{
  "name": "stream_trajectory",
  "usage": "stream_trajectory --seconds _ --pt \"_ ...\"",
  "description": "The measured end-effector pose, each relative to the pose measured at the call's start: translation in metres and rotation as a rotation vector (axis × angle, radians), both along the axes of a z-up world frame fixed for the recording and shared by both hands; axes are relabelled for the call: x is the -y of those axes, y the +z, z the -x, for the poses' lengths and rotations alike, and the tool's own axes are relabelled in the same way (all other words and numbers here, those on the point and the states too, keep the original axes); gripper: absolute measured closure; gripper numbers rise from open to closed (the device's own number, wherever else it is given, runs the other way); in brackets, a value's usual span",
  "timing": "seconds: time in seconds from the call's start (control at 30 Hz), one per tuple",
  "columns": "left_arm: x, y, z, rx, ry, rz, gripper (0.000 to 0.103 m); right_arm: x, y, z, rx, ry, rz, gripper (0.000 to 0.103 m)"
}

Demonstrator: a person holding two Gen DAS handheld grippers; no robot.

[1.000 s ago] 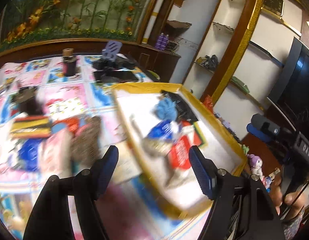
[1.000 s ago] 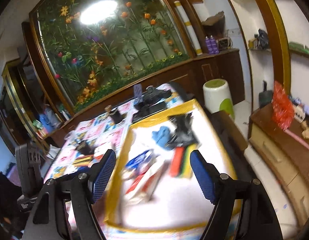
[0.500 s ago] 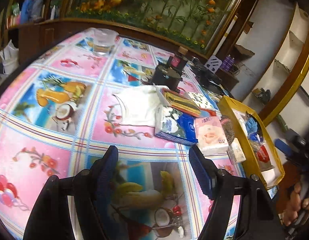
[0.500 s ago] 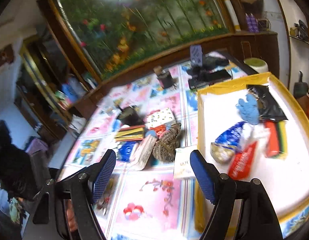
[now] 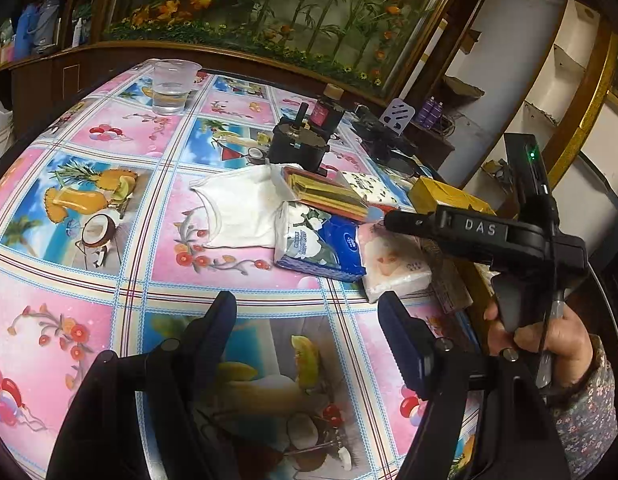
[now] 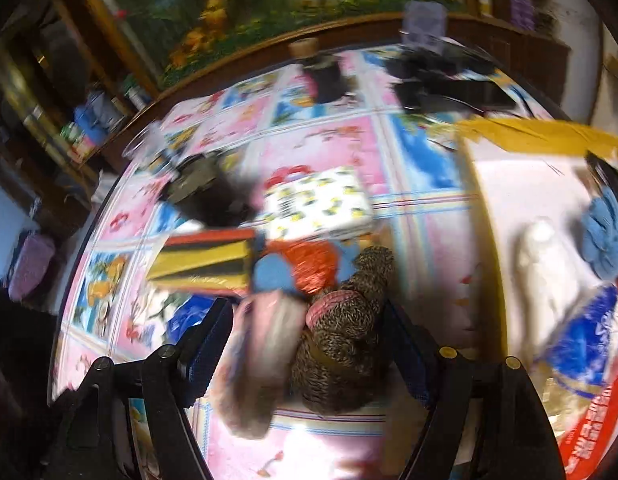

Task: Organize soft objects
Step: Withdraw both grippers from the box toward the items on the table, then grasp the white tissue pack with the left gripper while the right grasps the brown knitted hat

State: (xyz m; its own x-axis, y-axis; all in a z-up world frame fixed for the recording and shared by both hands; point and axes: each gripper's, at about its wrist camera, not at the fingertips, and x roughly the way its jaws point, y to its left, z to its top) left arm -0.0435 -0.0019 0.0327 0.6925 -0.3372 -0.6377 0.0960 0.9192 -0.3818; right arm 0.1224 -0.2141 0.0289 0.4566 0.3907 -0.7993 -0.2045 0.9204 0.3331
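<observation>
Soft items lie in a pile mid-table: a white cloth (image 5: pixel 239 208), a blue tissue pack (image 5: pixel 319 244), a pink tissue pack (image 5: pixel 395 264), a striped yellow pack (image 5: pixel 329 194). My left gripper (image 5: pixel 309 330) is open and empty, low over the tablecloth, short of the pile. My right gripper (image 6: pixel 309 344) is open, its jaws on either side of the pink pack (image 6: pixel 265 344) and a brown speckled soft item (image 6: pixel 345 344). The view is blurred, so contact is unclear. The yellow-rimmed tray (image 6: pixel 521 132) at right holds a blue cloth (image 6: pixel 605 236) and packets.
A clear cup of water (image 5: pixel 171 86) stands at the far left of the table. A black device (image 5: pixel 299 144) and a dark bottle (image 5: pixel 329 110) stand behind the pile. The right gripper's body (image 5: pixel 489 236) and hand cross the left wrist view.
The right gripper has swung from above the tray down to the pile, now straddling the pink pack and brown item. The left gripper turned from the tray to the open tablecloth.
</observation>
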Motion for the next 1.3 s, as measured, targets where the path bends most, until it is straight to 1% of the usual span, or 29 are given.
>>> stream_trajectory --seconds 0.07,0.1,0.13,0.17,0.2,0.23,0.3,0.33,0.37,0.43,0.53,0.63,0.7,0.73,0.77,0.8,0.83,0.9,0.93,0.97,1.0,1.03,1.1,1.13,1.2,1.3 --pt "0.000 0.001 0.001 0.008 0.000 0.001 0.031 -0.025 0.001 0.017 -0.005 0.133 -0.048 0.023" --pt "0.000 0.001 0.002 0.011 0.000 0.001 0.031 -0.034 0.002 0.024 -0.017 0.201 -0.098 0.023" --pt "0.001 0.002 0.002 0.010 -0.002 -0.002 0.030 -0.040 0.003 0.031 -0.057 0.276 -0.190 0.024" --pt "0.002 0.001 0.003 0.010 -0.006 -0.004 0.030 -0.038 0.005 0.035 -0.082 0.302 -0.275 0.024" --pt "0.002 0.002 0.003 0.014 -0.005 -0.009 0.030 -0.032 0.008 0.037 -0.088 0.295 -0.312 0.024" --pt "0.002 0.002 0.003 0.018 0.000 -0.015 0.029 -0.023 0.014 0.038 -0.066 0.260 -0.297 0.024" --pt "0.002 0.002 0.004 0.022 -0.004 -0.008 0.028 -0.003 0.030 0.039 0.020 0.182 -0.191 0.024" --pt "0.002 0.002 0.003 0.021 -0.004 -0.010 0.028 0.005 0.036 0.039 0.051 0.151 -0.130 0.023" --pt "0.002 0.002 0.004 0.022 -0.003 -0.011 0.028 0.013 0.038 0.037 0.061 0.121 -0.068 0.023" --pt "0.001 0.003 0.004 0.026 -0.002 -0.004 0.028 0.028 0.036 0.032 0.056 0.065 -0.004 0.023" --pt "-0.001 0.003 0.005 0.030 0.003 0.001 0.028 0.042 0.018 0.023 -0.002 0.033 0.032 0.023" --pt "-0.003 0.003 0.006 0.034 0.012 0.006 0.028 0.039 0.001 0.022 -0.021 0.012 0.100 0.023" --pt "-0.004 0.004 0.007 0.036 0.016 0.009 0.028 0.028 -0.005 0.026 -0.033 0.043 0.131 0.023" --pt "-0.004 0.004 0.007 0.038 0.018 0.009 0.028 0.022 -0.005 0.031 -0.020 0.055 0.158 0.022" --pt "-0.005 0.005 0.008 0.040 0.019 0.012 0.028 0.016 -0.008 0.036 -0.029 0.075 0.165 0.021" --pt "-0.006 0.005 0.008 0.044 0.022 0.017 0.028 0.012 -0.008 0.041 -0.035 0.097 0.137 0.019" --pt "-0.008 0.006 0.009 0.049 0.029 0.021 0.028 0.012 -0.005 0.047 -0.045 0.135 0.048 0.017" --pt "-0.011 0.006 0.010 0.050 0.036 0.035 0.028 0.013 0.006 0.055 -0.042 0.189 -0.080 0.017" --pt "-0.012 0.006 0.009 0.047 0.038 0.040 0.028 0.018 0.012 0.055 -0.038 0.195 -0.142 0.017" --pt "-0.012 0.005 0.009 0.043 0.040 0.041 0.028 0.026 0.019 0.055 -0.023 0.172 -0.173 0.017" --pt "-0.013 0.005 0.009 0.041 0.040 0.043 0.028 0.031 0.024 0.054 -0.003 0.142 -0.156 0.017" --pt "-0.012 0.005 0.009 0.039 0.040 0.043 0.028 0.034 0.027 0.053 0.017 0.117 -0.102 0.017" --pt "-0.011 0.005 0.009 0.037 0.041 0.037 0.028 0.034 0.027 0.051 0.027 0.093 -0.007 0.017" --pt "-0.009 0.005 0.007 0.030 0.043 0.027 0.028 0.036 0.025 0.051 0.024 0.084 0.021 0.017" --pt "-0.006 0.000 0.000 -0.005 0.053 -0.002 0.028 0.038 0.018 0.051 0.005 0.081 0.028 0.017" --pt "-0.007 -0.008 -0.011 -0.061 0.079 -0.017 0.028 0.042 0.013 0.049 -0.011 0.061 -0.015 0.017"
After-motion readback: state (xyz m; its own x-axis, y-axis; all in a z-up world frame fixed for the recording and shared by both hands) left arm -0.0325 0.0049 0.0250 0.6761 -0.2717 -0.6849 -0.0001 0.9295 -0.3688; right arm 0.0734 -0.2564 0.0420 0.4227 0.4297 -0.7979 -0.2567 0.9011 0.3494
